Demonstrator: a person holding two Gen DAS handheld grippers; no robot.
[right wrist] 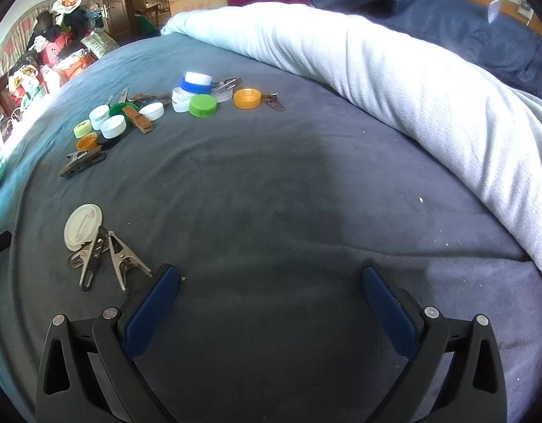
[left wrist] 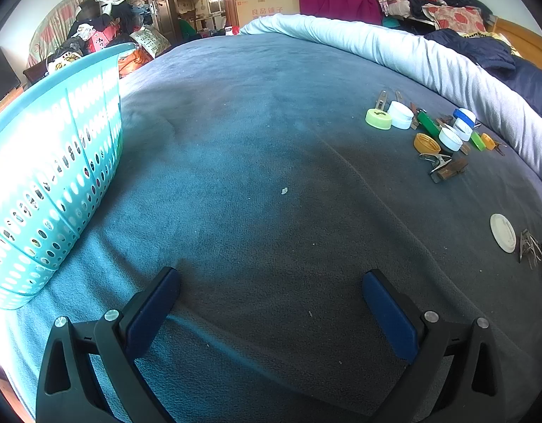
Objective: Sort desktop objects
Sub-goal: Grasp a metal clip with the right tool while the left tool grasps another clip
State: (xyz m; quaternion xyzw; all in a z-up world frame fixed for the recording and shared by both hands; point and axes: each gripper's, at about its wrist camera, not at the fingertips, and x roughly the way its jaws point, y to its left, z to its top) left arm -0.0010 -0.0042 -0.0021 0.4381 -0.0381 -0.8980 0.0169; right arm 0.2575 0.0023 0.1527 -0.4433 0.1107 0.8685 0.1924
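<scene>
While both the left gripper (left wrist: 271, 278) and right gripper (right wrist: 271, 276) hang wide open and empty, the right should reach the near metal clips (right wrist: 105, 257) first, coming down squarely over 1.

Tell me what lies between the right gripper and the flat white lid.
Metal clips lie there, overlapping the flat white lid; the right gripper is open. The right wrist view shows it.
</scene>
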